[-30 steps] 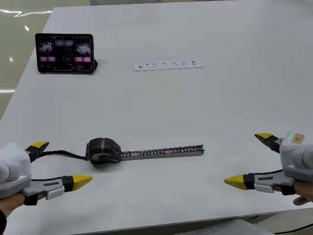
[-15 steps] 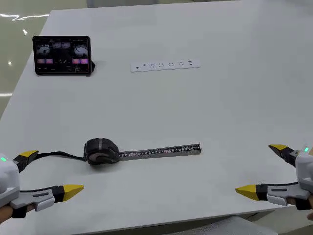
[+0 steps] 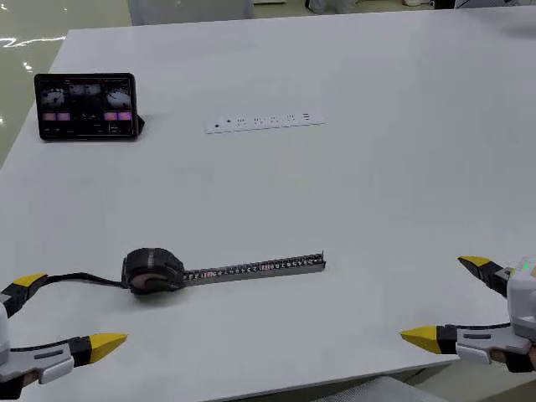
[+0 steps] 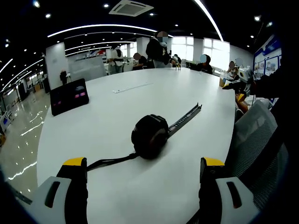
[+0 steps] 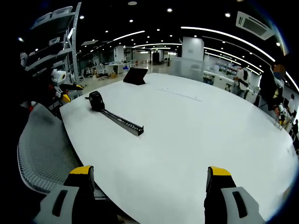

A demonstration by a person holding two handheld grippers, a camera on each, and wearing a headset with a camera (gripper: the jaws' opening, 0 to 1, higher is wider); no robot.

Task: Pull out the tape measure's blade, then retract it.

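White tabletop [image 3: 352, 184] carries the black tape measure [image 3: 153, 270] near our left side. Its blade [image 3: 255, 268] is drawn out flat across the surface toward our right, and its tip lies free on the table. A black wrist strap [image 3: 84, 277] trails from the case toward the left gripper [image 3: 77, 309] and ends close to one yellow jaw tip; we cannot tell whether it touches.

We hold the left gripper at the table's near edge, just beside the case, with its jaws spread wide and nothing between them. The right gripper [image 3: 440, 298] sits at the near right edge, well apart from the blade's tip, equally wide open and empty.

Farther back stand a lit tablet [image 3: 85, 105] and a white power strip [image 3: 264, 122].
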